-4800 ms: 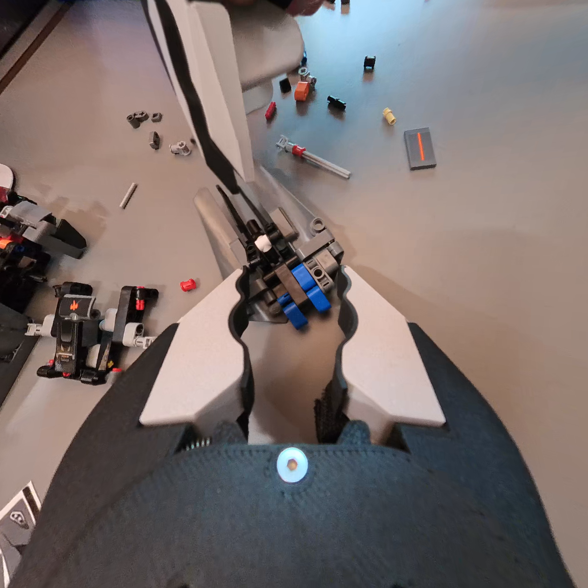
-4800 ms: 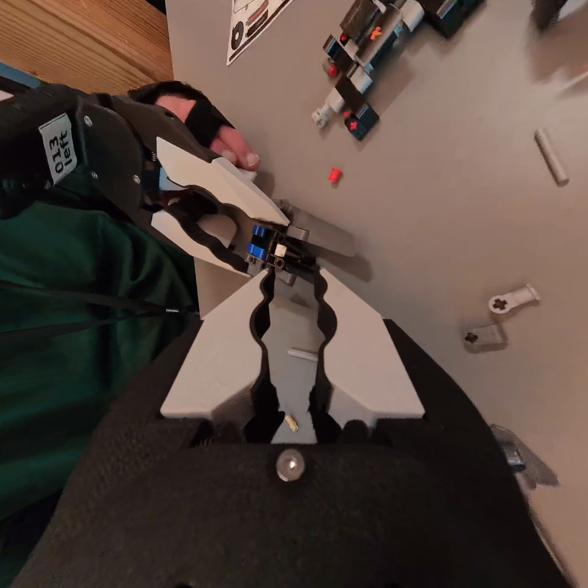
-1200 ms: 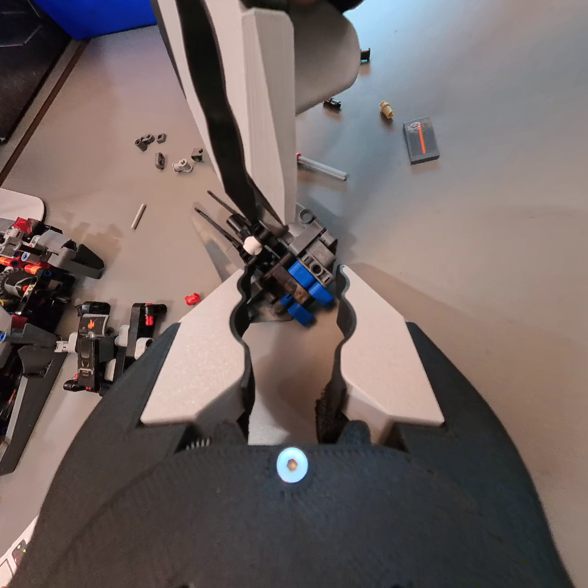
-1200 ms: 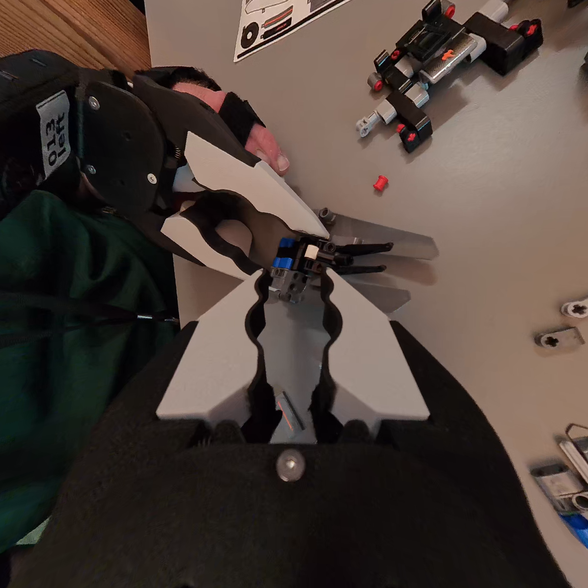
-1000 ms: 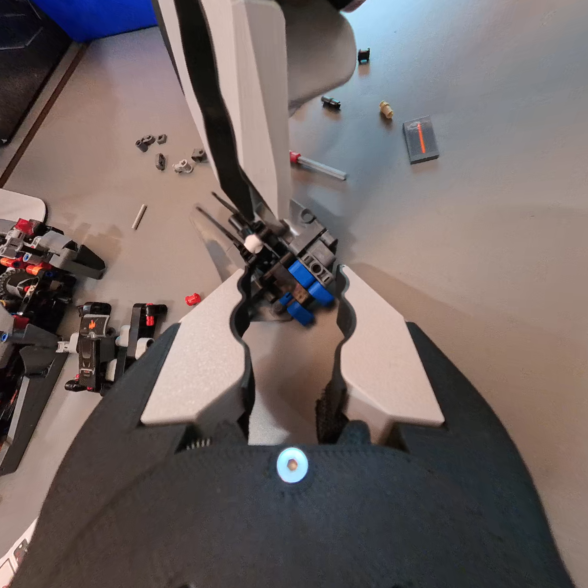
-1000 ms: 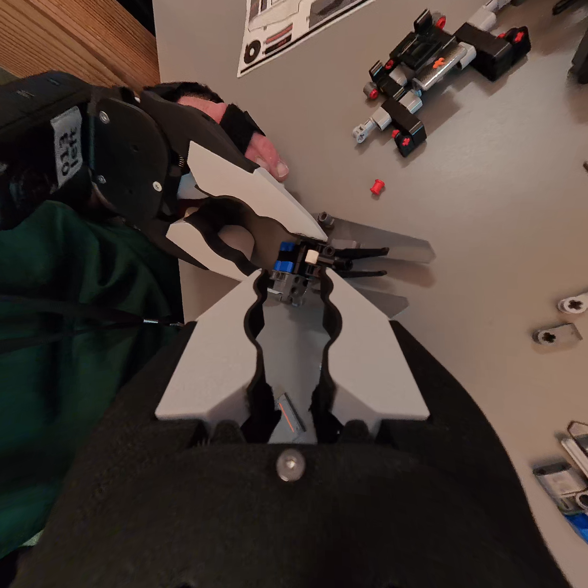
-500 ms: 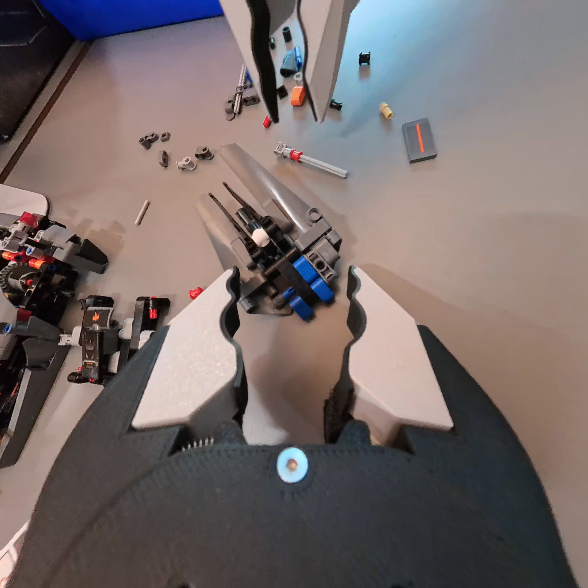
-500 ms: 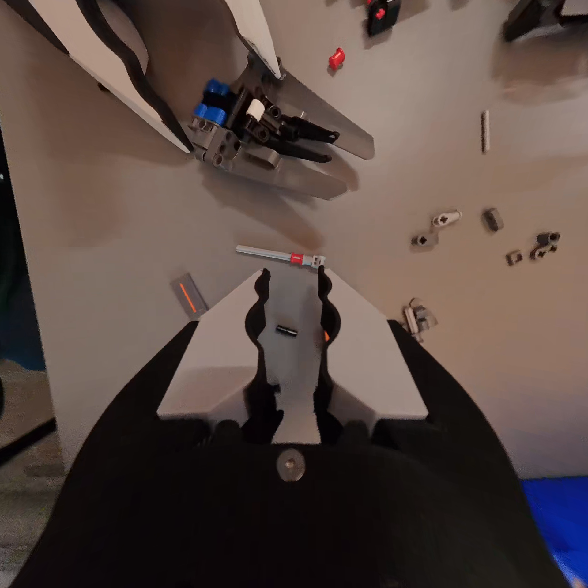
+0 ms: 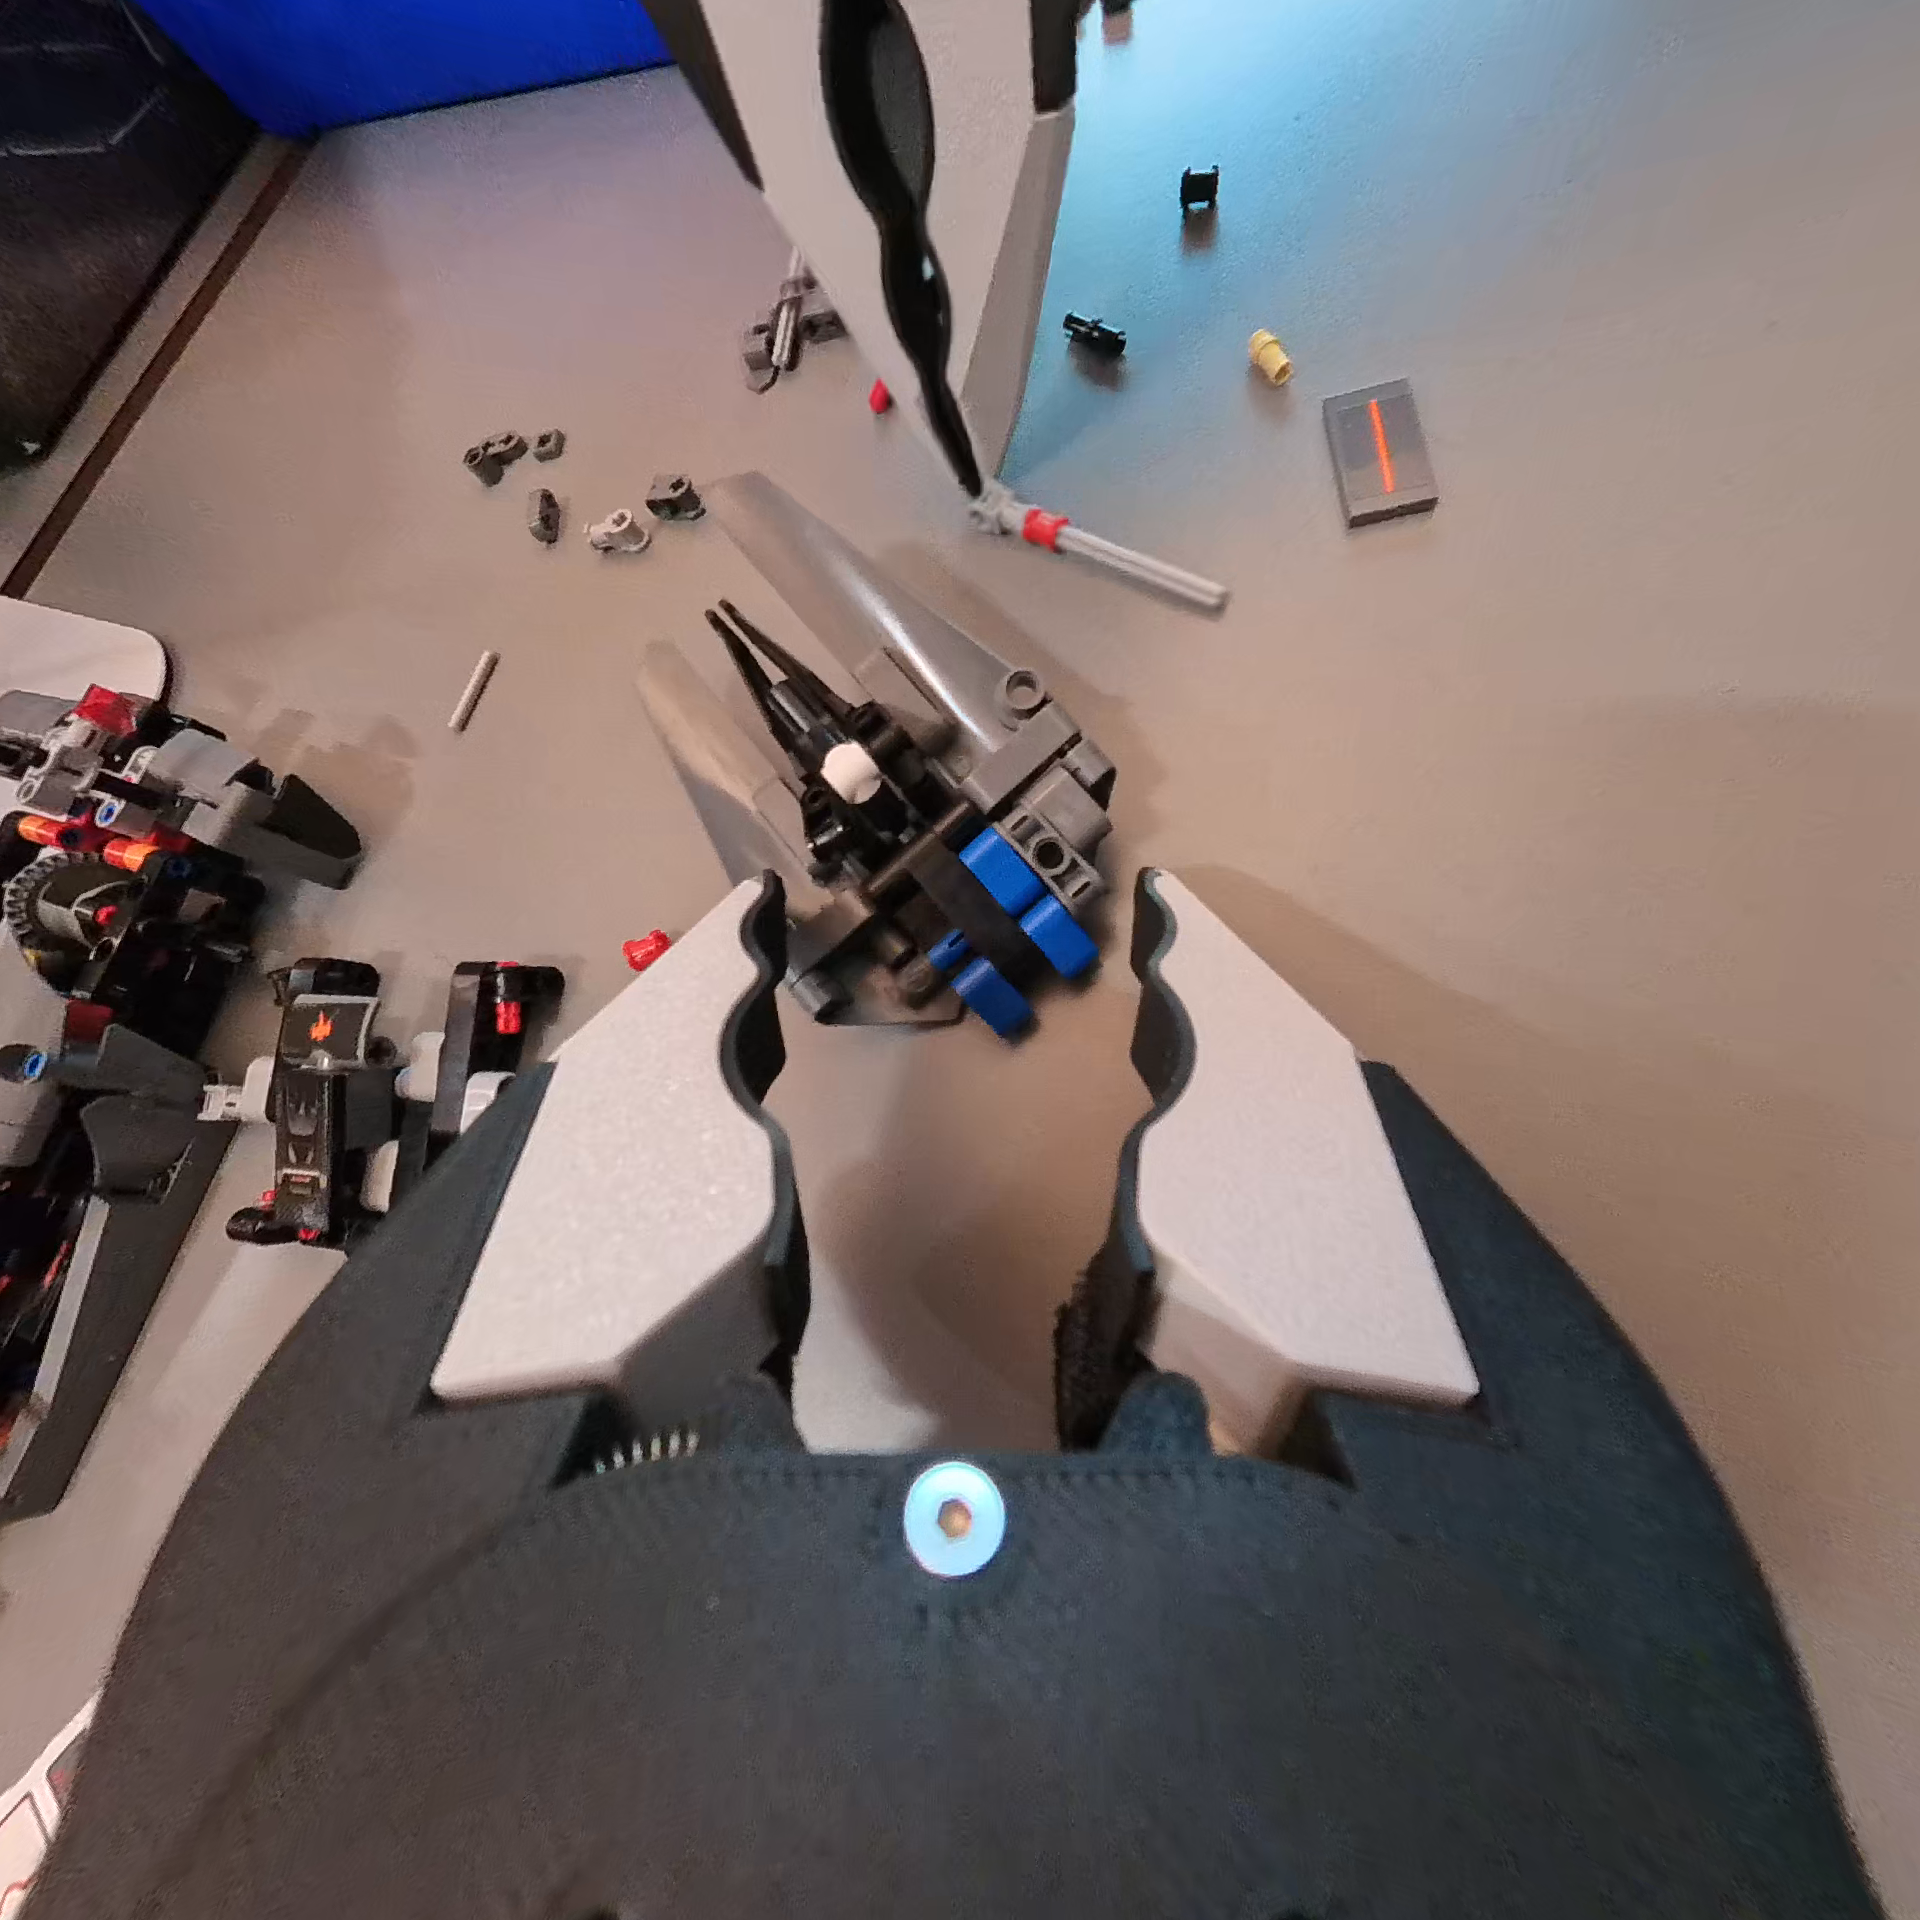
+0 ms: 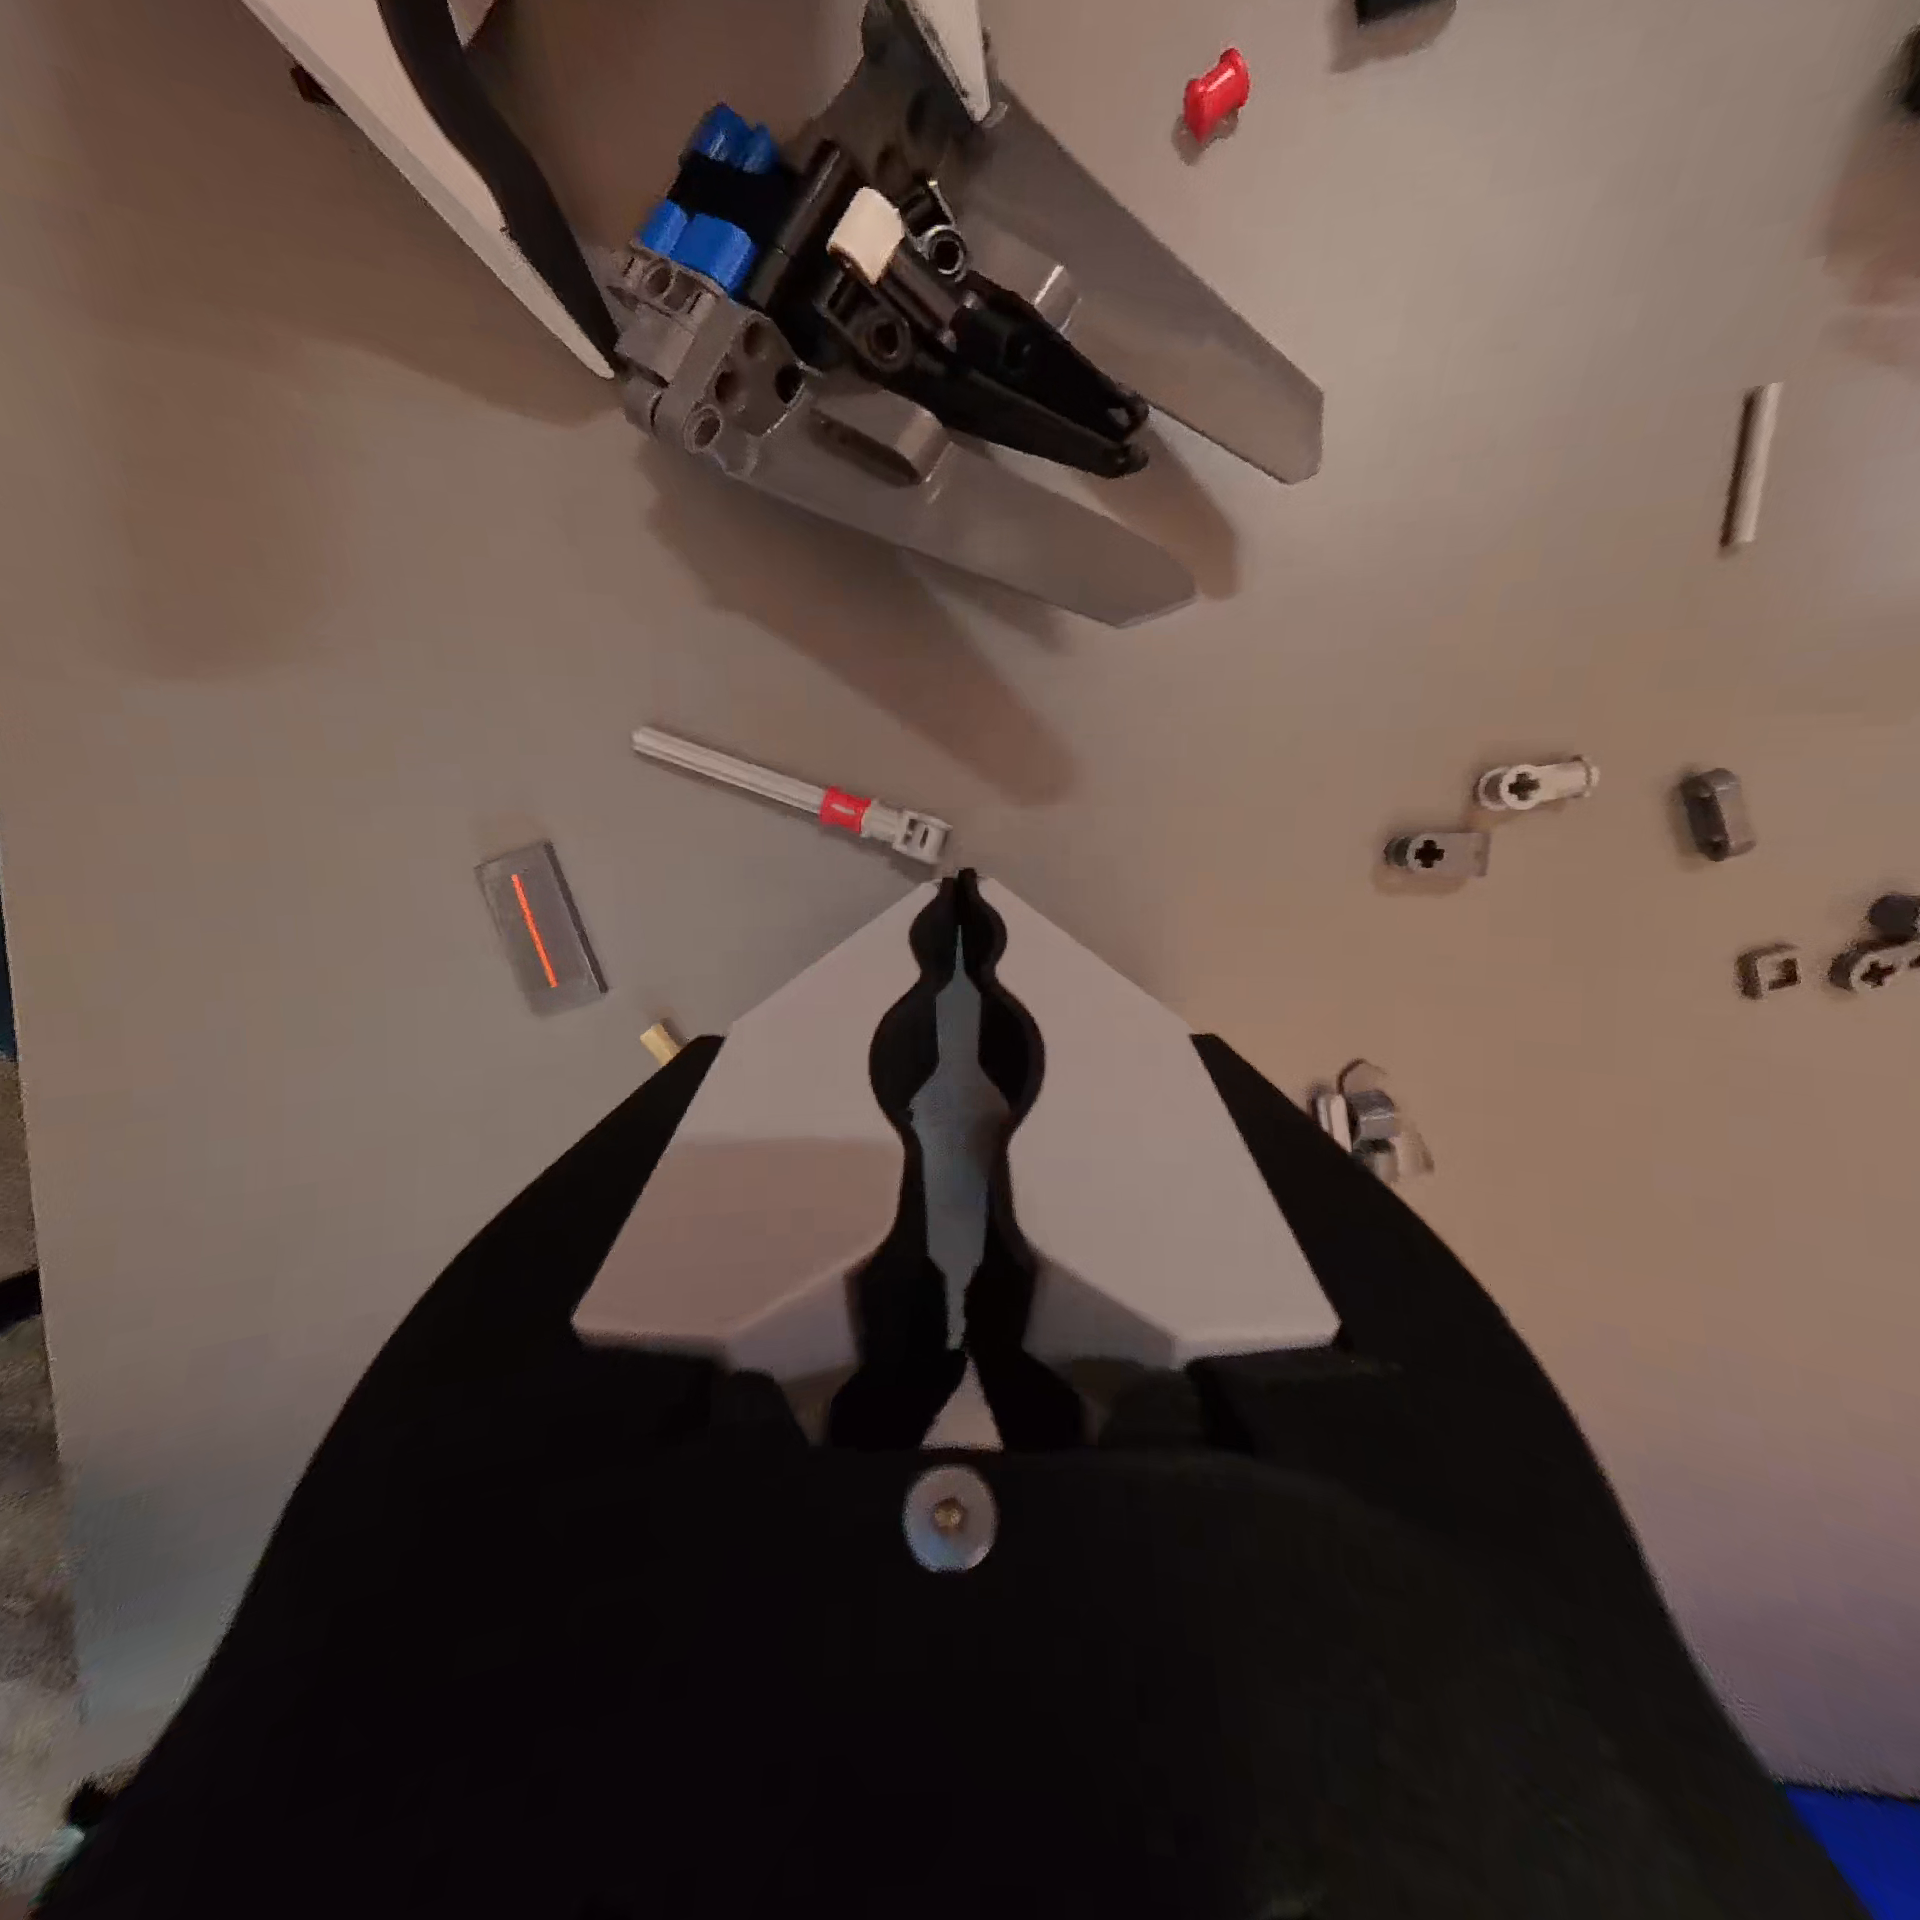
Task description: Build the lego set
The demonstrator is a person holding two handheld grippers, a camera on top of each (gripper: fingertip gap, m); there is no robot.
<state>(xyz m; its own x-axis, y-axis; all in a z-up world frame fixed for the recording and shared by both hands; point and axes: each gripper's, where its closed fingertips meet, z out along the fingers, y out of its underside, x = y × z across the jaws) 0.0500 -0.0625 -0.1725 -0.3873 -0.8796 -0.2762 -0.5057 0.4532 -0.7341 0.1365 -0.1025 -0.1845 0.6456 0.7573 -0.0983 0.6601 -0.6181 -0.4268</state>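
Release first, on the left: left gripper (image 9: pixel 956 883) spread wider than a second before, no longer clamped on the wing assembly (image 9: pixel 894 790). Left that assembly lying flat on the grey table (image 9: pixel 1558 831), blue end just inside the parted jaws, grey blades and black prongs pointing away ahead of them. Judged as one joining step finished and the piece parked while the next part gets fetched.

Outside the left jaw: noted a large black, grey and red build (image 9: pixel 125 831) farthest out, then a smaller black sub-build (image 9: pixel 343 1081), then a loose red pin (image 9: pixel 646 948) just beside the fingertip. Ahead and to the left of the jaws: saw a thin grey rod (image 9: pixel 473 689) and a scatter of small grey connectors (image 9: pixel 613 509).

Farther right: right gripper (image 10: pixel 961 878) pulled off the assembly, swung away and now squeezed together, nothing visible between the tips. Came down with those tips just short of the end of a grey axle with a red bush (image 10: pixel 800 795); could not tell whether touching. Probably the next piece wanted, though jaws would need to part before taking it.

Left of the right jaws: spotted a grey tile with an orange line (image 10: pixel 540 925), well clear. Right of them: more grey connectors (image 10: pixel 1434 852), also clear. Found nothing blocking the axle; only the nearby blades of the assembly beyond it to mind on the lift.
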